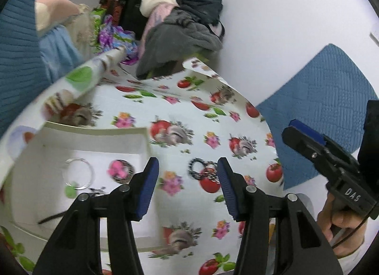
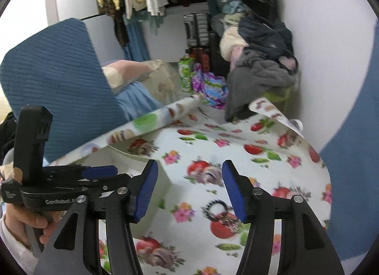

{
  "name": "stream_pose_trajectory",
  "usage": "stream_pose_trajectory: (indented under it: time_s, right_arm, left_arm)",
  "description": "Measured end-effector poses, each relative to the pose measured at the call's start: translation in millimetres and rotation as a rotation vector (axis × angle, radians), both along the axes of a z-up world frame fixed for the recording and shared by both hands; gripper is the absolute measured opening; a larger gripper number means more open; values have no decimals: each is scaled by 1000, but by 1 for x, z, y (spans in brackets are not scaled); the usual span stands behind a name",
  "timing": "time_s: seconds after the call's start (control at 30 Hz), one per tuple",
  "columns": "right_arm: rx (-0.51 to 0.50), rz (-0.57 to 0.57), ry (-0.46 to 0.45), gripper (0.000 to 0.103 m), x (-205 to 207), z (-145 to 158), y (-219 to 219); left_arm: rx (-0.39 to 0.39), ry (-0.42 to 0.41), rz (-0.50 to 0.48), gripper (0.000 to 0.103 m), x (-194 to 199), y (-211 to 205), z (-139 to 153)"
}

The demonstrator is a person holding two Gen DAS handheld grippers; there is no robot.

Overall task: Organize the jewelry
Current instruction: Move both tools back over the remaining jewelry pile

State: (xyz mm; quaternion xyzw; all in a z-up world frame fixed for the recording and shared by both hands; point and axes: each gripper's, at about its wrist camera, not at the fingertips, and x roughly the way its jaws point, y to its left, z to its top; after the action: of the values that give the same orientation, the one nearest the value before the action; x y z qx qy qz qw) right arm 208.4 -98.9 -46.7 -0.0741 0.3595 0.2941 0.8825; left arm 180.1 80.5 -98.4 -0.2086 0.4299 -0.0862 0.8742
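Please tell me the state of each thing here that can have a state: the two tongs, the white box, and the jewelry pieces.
left tongs: open, holding nothing
right tongs: open, holding nothing
white box: open, no lid on it
clear ring: lying flat inside the box
pink flower piece: lying inside the box
dark beaded bracelet: lying on the tablecloth, outside the box

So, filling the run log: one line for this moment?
left gripper: open, empty | right gripper: open, empty | black bracelet: on tablecloth | ring: in white box
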Motion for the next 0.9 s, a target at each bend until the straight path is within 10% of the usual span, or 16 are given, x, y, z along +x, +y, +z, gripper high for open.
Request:
stream_pose_trajectory:
  time_s: [0.9]
  right_arm:
    - [62, -154, 265, 33, 56, -137, -107]
  left_arm:
    - [37, 202, 47, 33, 70, -89, -127]
